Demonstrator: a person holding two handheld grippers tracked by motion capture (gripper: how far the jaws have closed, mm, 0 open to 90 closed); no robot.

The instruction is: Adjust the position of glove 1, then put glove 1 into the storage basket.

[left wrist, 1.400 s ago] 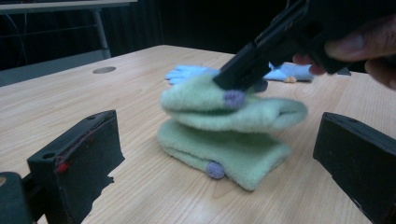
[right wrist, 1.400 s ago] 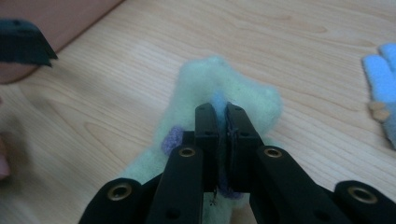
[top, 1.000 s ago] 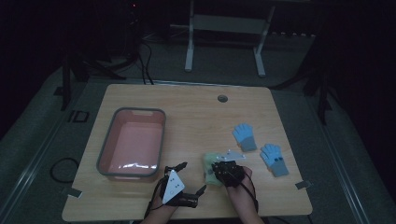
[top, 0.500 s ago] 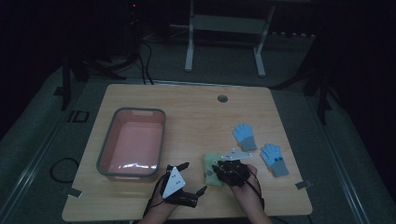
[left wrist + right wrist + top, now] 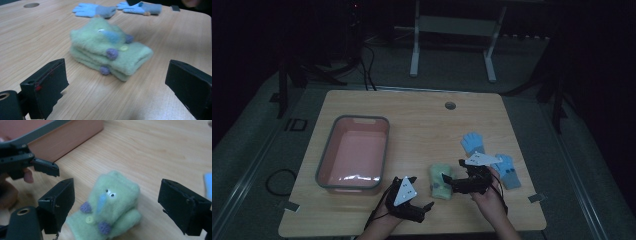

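the green mittens (image 5: 441,181) lie stacked on the wooden table (image 5: 422,125), near its front edge, at about 3 o'clock from the pink tub (image 5: 354,152) and about 9 o'clock from the two blue gloves (image 5: 473,142).

the right gripper (image 5: 451,181) sits at 3 o'clock of the stack, its tips pointing toward 9 o'clock. its jaws have just been opening and now stand released, wide apart. in the right gripper view the top green mitten (image 5: 110,207), with its small eyes, blue nose, yellow button and purple dots, lies in the gap between the two black fingers (image 5: 58,200); the pads are clear of it on both sides.

the left gripper (image 5: 419,200) rests at about 7 o'clock of the stack, jaws spread and holding nothing. in the left gripper view the folded pair (image 5: 110,50) lies ahead at 12 o'clock, beyond the fingertips (image 5: 47,82) and apart from them, with the blue gloves (image 5: 95,10) farther back.
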